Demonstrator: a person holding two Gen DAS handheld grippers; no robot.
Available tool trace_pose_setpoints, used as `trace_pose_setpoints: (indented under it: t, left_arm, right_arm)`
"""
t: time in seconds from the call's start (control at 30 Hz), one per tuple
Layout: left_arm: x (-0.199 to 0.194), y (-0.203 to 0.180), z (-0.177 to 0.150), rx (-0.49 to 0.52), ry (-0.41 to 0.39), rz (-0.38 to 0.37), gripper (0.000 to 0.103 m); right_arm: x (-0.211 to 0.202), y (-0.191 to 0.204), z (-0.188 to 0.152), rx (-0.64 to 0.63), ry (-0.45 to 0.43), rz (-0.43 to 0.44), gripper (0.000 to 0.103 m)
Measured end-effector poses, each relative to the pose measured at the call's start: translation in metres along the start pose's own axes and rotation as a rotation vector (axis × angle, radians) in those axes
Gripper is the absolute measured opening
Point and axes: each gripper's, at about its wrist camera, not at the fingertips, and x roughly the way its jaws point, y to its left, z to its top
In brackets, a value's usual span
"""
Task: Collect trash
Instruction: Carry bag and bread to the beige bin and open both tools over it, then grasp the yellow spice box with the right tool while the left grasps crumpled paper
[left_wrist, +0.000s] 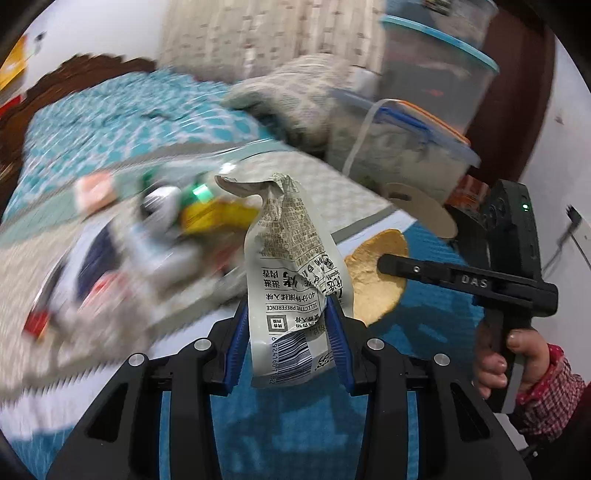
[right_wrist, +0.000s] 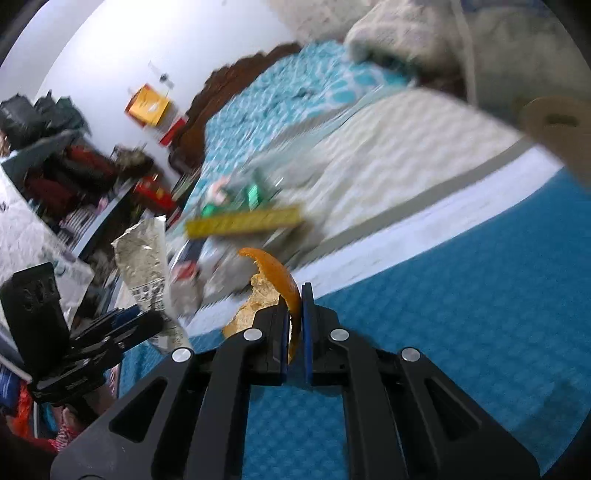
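Observation:
In the left wrist view my left gripper (left_wrist: 288, 317) is shut on a crumpled grey snack wrapper (left_wrist: 288, 258) with a barcode, which stands up between the blue pads. To its right my right gripper (left_wrist: 388, 264) pinches an orange peel (left_wrist: 373, 280), pale side showing. In the right wrist view my right gripper (right_wrist: 295, 306) is shut on that orange peel (right_wrist: 277, 277), orange skin curling up above the pads. My left gripper (right_wrist: 147, 321) with the wrapper (right_wrist: 147, 266) shows at the left. A blurred heap of trash (left_wrist: 166, 221) lies on the bed.
A blue bedspread (right_wrist: 461, 295) and a pale patterned blanket (right_wrist: 406, 147) cover the bed. Stacked clear storage boxes (left_wrist: 424, 110) and a cardboard disc (left_wrist: 424, 210) stand at the back right. A dark headboard (right_wrist: 229, 81) and cluttered shelves (right_wrist: 55, 166) lie at the left. A hand (left_wrist: 517, 354) in a checked sleeve holds the right gripper.

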Motion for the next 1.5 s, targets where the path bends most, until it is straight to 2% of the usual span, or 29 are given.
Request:
trace_pose_setpoints:
  t: [0.17,0.2,0.4,0.57,0.73,0.8,0.83,0.87,0.9,0.93,1.0,1.07,1.2,1.37,1.5]
  left_arm:
    - [0.044,-0.054,0.054,0.094,0.014,-0.08,0.038]
    - [0.054,-0.065,0.065,0.108,0.018,-0.097,0.038]
    - [0.14,-0.153,0.135,0.226,0.071,-0.193,0.038]
    - [0.212,-0.203,0.168,0.245,0.148,-0.247,0.038]
    - [0.265,-0.229,0.174,0.269,0.198,-0.224,0.039]
    - [0.281,-0.233,0.174,0.272,0.214,-0.191,0.071]
    - [0.284,-0.233,0.174,0.268,0.208,-0.176,0.073]
    - [0.284,-0.233,0.174,0.262,0.2,-0.167,0.073]
    - [0.284,-0.231,0.175,0.255,0.197,-0.17,0.073]
    - [0.281,-0.229,0.175,0.246,0.192,-0.174,0.073]
    - [0.268,-0.22,0.173,0.234,0.17,-0.164,0.073]
    - [0.244,-0.207,0.17,0.213,0.13,-0.161,0.073]
    - [0.191,-0.168,0.149,0.14,0.08,-0.171,0.073]
    - [0.124,-0.107,0.094,0.048,0.061,-0.129,0.073]
    - [0.078,-0.052,0.049,-0.026,0.064,-0.051,0.073]
  right_arm:
    - [-0.046,-0.06,0.031,0.075,-0.138,-0.08,0.008]
    - [-0.062,-0.08,0.04,0.106,-0.191,-0.108,0.008]
    - [-0.125,-0.177,0.069,0.29,-0.378,-0.216,0.008]
    - [-0.14,-0.222,0.085,0.332,-0.384,-0.296,0.009]
    - [-0.127,-0.248,0.102,0.362,-0.34,-0.323,0.013]
    - [-0.122,-0.258,0.105,0.396,-0.332,-0.306,0.019]
    - [-0.122,-0.262,0.106,0.405,-0.336,-0.3,0.037]
    - [-0.121,-0.262,0.104,0.411,-0.349,-0.3,0.054]
    - [-0.124,-0.259,0.103,0.402,-0.391,-0.311,0.082]
    - [-0.126,-0.257,0.103,0.386,-0.416,-0.319,0.084]
    - [-0.127,-0.246,0.104,0.347,-0.43,-0.332,0.082]
    - [-0.128,-0.238,0.104,0.347,-0.443,-0.309,0.081]
    - [-0.123,-0.207,0.102,0.319,-0.446,-0.217,0.077]
    - [-0.087,-0.163,0.098,0.25,-0.35,-0.102,0.064]
    - [-0.043,-0.118,0.093,0.195,-0.23,0.003,0.061]
